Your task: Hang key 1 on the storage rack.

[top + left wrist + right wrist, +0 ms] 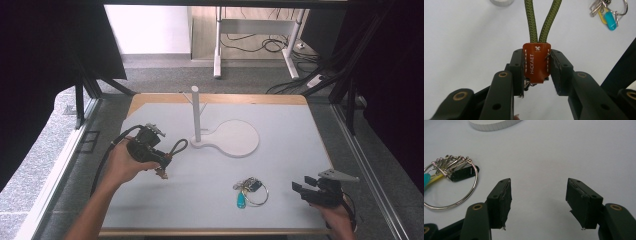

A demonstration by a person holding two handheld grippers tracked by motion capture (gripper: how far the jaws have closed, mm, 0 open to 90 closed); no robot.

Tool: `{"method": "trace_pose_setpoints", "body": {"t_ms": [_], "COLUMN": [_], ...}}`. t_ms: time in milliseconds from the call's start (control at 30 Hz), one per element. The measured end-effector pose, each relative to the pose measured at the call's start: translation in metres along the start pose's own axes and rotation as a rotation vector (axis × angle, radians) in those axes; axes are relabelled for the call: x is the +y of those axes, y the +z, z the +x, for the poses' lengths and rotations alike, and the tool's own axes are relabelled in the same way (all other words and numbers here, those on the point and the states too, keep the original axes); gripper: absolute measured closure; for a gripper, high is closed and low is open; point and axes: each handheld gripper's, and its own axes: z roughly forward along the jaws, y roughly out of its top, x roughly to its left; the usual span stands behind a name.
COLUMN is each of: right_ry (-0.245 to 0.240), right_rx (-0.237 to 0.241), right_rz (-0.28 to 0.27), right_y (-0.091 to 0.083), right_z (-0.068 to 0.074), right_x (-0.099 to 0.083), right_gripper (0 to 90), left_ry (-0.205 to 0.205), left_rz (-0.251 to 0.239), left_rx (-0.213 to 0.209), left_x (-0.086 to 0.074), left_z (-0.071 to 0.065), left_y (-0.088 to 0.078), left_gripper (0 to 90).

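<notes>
My left gripper [162,167] is shut on the brown leather tab [536,62] of a key strap, held above the table at the left. The strap's olive rope loop [541,22] runs away from the jaws, and the loop [178,147] points toward the white stand. In the left gripper view my gripper [536,66] has both pads pressed on the tab's sides. A bunch of keys [251,191] on a large metal ring, with a teal tag, lies on the table at the front. My right gripper [301,187] rests open at the front right, and my gripper [539,195] has nothing between its pads.
A white stand [227,137] with an upright post [195,112] and a round flat base sits mid-table. The white table top [280,125] has a wooden far edge. Black frame bars flank both sides. The key ring [451,182] lies left of the right jaws.
</notes>
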Motion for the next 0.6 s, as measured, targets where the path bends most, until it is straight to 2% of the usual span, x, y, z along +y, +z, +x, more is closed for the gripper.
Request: {"method": "trace_pose_setpoints", "body": {"t_ms": [300, 600], "right_ry": [-0.006, -0.005], "right_rx": [0.005, 0.003], "right_rz": [0.006, 0.011], "right_y": [0.001, 0.003], "right_z": [0.002, 0.002], "right_x": [0.0, -0.001], "right_gripper": [37.9, 37.9], "left_ry": [-0.015, -0.029], "left_rz": [-0.032, -0.059], "left_rx": [0.011, 0.021], "left_x": [0.008, 0.019], "left_z": [0.006, 0.013], "left_y": [-0.017, -0.026], "left_gripper": [66.3, 66.3]}}
